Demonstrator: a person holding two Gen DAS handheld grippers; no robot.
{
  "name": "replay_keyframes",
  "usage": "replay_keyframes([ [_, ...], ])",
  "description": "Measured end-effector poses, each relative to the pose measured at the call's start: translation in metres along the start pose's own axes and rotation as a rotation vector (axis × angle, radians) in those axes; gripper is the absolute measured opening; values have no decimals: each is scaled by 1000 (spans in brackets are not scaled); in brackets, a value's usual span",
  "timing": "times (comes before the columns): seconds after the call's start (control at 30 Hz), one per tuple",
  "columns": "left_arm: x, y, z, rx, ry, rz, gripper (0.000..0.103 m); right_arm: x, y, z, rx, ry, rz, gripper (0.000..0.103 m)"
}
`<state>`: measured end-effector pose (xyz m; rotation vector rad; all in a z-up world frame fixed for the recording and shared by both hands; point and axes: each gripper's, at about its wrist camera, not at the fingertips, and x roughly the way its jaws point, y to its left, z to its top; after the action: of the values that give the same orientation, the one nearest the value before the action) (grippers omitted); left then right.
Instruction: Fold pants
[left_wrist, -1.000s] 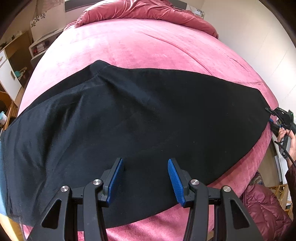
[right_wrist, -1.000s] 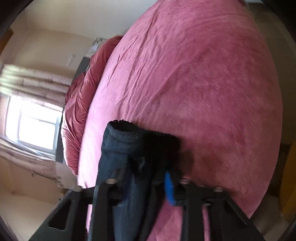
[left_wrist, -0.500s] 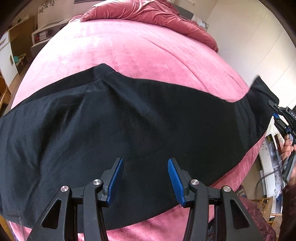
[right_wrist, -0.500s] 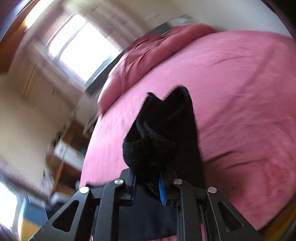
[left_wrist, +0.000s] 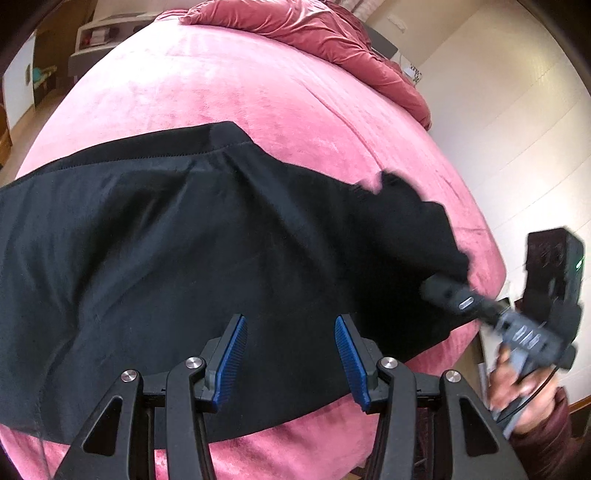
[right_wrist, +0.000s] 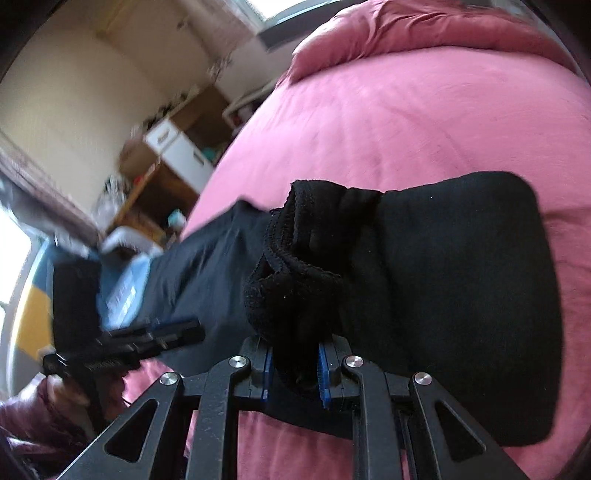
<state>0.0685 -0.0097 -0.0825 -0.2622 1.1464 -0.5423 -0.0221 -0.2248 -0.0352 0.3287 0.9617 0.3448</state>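
Pants (left_wrist: 177, 251), black, spread across pink bed (left_wrist: 258, 92); bunched cuff pinched in closed right gripper (right_wrist: 294, 363), left gripper (left_wrist: 288, 354) hovering wide apart, empty.

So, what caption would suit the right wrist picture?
Right gripper carries the bunched pants hem across the pink bed.

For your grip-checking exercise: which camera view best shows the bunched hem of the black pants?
The right wrist view: the bunched hem sits close, clamped in the right gripper. The left wrist view shows it only distant and blurred.
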Motion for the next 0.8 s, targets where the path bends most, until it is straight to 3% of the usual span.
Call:
replay_keyframes([
  [0.17,-5,5,9,-27,16,-74,54,37,17,-15,-80,65,-65,19],
  [0.33,2,0,22,-72,54,-178,54,48,30,-18,-153,82,-98,21],
  [0.4,9,-1,28,-101,77,-217,56,52,38,-15,-162,74,-98,27],
  [0.47,15,-7,33,-116,97,-240,65,53,41,-15,-169,76,-72,38],
  [0.57,24,-7,40,-156,132,-271,70,32,35,-26,-172,87,-6,55],
  [0.67,30,-5,44,-181,154,-276,70,8,29,-38,-177,88,14,56],
  [0.8,48,-13,48,-182,200,-255,70,-29,2,-53,-91,56,-40,56],
])
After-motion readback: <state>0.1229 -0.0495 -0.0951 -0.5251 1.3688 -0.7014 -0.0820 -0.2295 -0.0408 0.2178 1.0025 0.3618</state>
